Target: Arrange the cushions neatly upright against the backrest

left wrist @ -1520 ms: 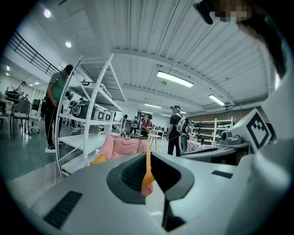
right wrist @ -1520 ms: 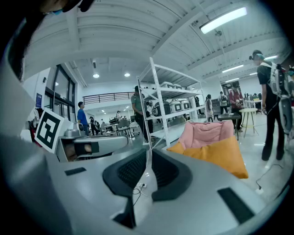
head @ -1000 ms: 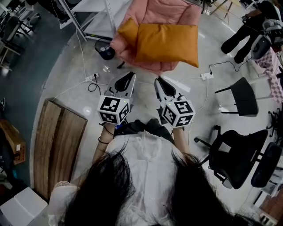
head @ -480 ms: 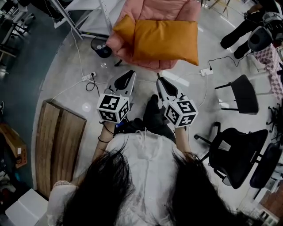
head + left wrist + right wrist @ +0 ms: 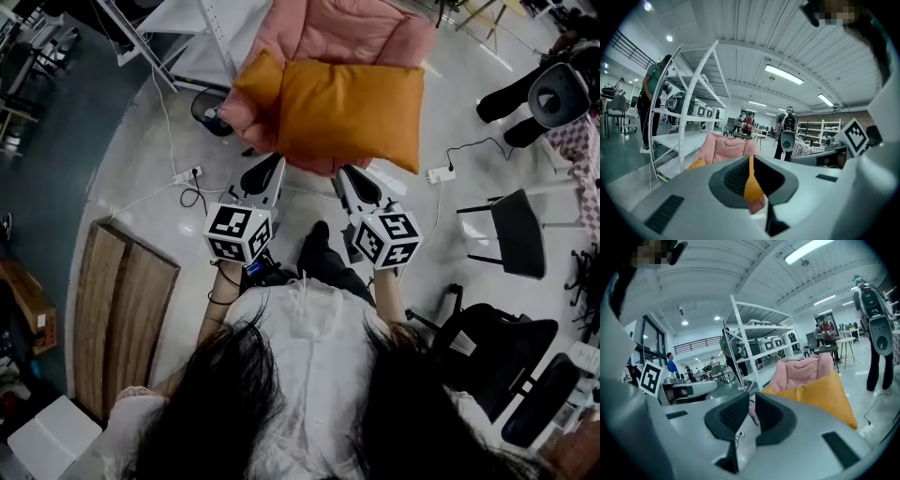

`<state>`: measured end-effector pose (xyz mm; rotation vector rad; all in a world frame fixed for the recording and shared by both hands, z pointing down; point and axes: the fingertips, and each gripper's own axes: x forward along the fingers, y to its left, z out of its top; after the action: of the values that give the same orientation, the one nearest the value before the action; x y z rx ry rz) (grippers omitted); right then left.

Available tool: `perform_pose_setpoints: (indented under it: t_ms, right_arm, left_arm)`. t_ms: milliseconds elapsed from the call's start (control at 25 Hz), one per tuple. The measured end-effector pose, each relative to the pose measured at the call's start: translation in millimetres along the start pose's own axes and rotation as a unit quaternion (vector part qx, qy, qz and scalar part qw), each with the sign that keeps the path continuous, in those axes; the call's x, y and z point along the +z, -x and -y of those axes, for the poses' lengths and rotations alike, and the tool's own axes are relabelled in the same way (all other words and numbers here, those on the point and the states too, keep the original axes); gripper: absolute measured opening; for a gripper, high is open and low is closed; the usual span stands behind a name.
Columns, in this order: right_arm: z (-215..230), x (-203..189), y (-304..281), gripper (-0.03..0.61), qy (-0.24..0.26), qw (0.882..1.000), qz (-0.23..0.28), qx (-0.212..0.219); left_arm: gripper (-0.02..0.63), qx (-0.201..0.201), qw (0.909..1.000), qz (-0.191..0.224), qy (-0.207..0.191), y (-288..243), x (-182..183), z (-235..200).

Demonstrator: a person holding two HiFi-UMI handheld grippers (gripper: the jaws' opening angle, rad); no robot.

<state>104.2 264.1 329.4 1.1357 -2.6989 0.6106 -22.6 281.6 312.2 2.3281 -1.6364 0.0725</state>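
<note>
Orange cushion [image 5: 347, 108] across pink chair [image 5: 349, 23] — left gripper [image 5: 270, 164], right gripper [image 5: 343, 173] near, fingers [image 5: 736, 180] together — cables [image 5: 196, 193] alongside.

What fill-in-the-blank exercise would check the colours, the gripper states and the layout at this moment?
1. The large cushion is ____ in colour.
2. The chair it lies on is ____ in colour.
3. The left gripper and the right gripper hold nothing, and the jaws of both are ____.
4. The wooden board on the floor is on the person's ____ side.

Missing words: orange; pink; shut; left
</note>
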Motion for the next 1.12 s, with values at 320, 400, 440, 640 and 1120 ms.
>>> perform_pose_setpoints:
  t_ms: [320, 400, 440, 640, 1120]
  right_arm:
    - [60.0, 35.5, -31.5, 0.054, 0.004, 1.0, -0.001, 0.028]
    - [69.8, 40.5, -37.5, 0.054, 0.004, 0.999, -0.004, 0.034]
    - [74.1, 41.9, -39.9, 0.054, 0.004, 0.999, -0.005, 0.036]
    - [92.3, 48.5, -49.3, 0.054, 0.004, 0.999, -0.005, 0.043]
    - [112.3, 43.2, -49.5, 0.054, -0.006, 0.999, -0.017, 0.038]
  left_arm:
    - [0.038, 0.017, 0.9998, -0.007, -0.013, -69.8, 14.2, 12.5]
    - [0.038, 0.021, 0.9996, -0.01, -0.018, -82.1, 16.5, 14.6]
    - [0.038, 0.023, 0.9994, -0.013, -0.021, -87.1, 16.8, 15.3]
    - [0.038, 0.04, 0.9981, -0.018, -0.043, -104.1, 20.8, 8.4]
    - [0.038, 0.079, 0.9967, -0.01, -0.017, -109.7, 28.9, -18.2]
